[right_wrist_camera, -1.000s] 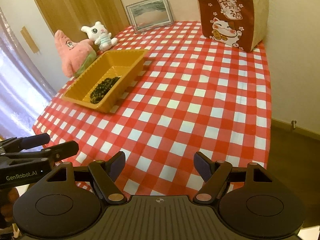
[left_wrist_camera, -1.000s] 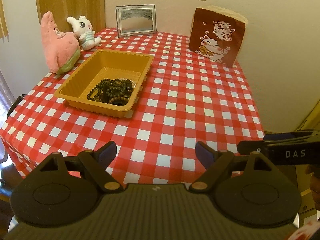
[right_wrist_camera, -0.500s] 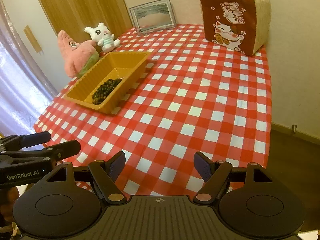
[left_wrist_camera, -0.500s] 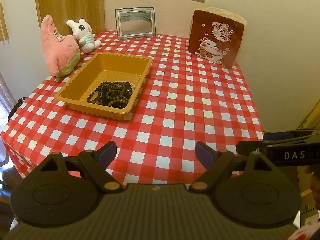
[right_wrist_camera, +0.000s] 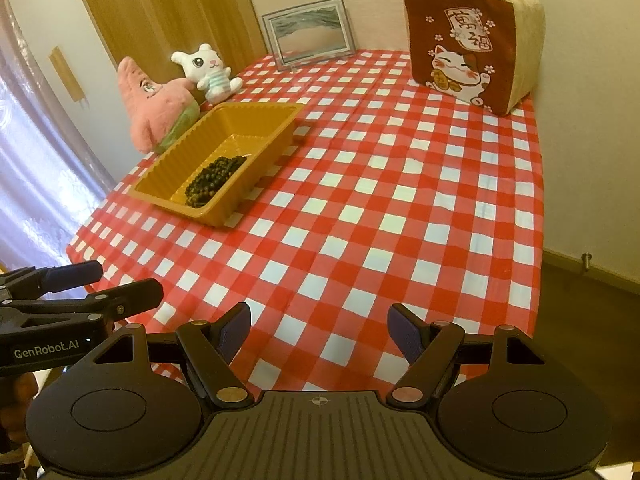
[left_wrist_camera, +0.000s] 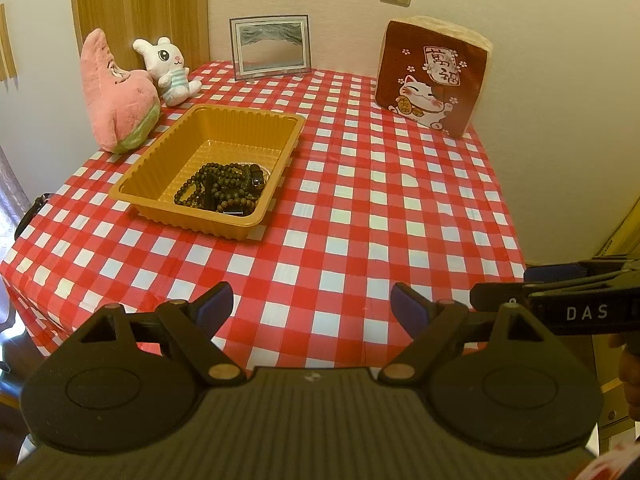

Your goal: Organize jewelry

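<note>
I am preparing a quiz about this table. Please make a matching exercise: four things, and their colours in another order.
Things:
1. tray
2. star plush
3. rabbit plush
4. beads

Colours:
a. white
b. dark brown
c. orange-yellow
d. pink

Pairs: 1-c, 2-d, 3-a, 4-b

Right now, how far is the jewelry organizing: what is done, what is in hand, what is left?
Done: nothing visibly sorted; the dark beaded bracelets lie tangled in the ridged orange plastic tray. In hand: nothing; the left tongs and right tongs are open and empty above the table's near edge. Left: lifting and arranging the beads.
</note>
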Demonstrator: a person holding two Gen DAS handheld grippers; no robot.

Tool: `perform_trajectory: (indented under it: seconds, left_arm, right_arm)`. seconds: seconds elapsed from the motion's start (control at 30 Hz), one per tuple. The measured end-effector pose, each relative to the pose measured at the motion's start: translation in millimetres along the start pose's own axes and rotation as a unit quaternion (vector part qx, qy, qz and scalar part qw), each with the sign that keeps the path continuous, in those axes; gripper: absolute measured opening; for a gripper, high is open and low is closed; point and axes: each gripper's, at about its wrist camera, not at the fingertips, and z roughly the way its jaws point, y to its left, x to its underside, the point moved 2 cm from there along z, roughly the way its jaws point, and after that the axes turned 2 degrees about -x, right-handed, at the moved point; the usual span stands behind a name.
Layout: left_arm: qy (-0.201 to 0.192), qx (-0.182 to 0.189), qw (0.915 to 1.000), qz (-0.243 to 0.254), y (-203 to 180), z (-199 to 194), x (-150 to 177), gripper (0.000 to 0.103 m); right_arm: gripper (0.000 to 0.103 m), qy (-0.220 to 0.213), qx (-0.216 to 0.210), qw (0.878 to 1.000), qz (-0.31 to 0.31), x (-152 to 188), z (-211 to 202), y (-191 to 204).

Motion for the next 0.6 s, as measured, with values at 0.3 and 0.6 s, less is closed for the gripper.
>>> perform_trajectory:
  seconds: [0.3, 0.6]
  left_arm:
    - [0.0, 0.0, 1.0, 0.0, -0.1, -0.2, 0.2, 0.085]
    - [-0.001, 0.001, 1.0, -0.001, 0.1, -0.3, 0.2, 0.085]
  right_arm:
    - [0.075, 0.0, 0.001, 1.0, 0.0, 0.5, -0.1, 1.6]
    - [0.075, -0.001, 0.002, 1.0, -0.002, 0.5, -0.6, 4.8]
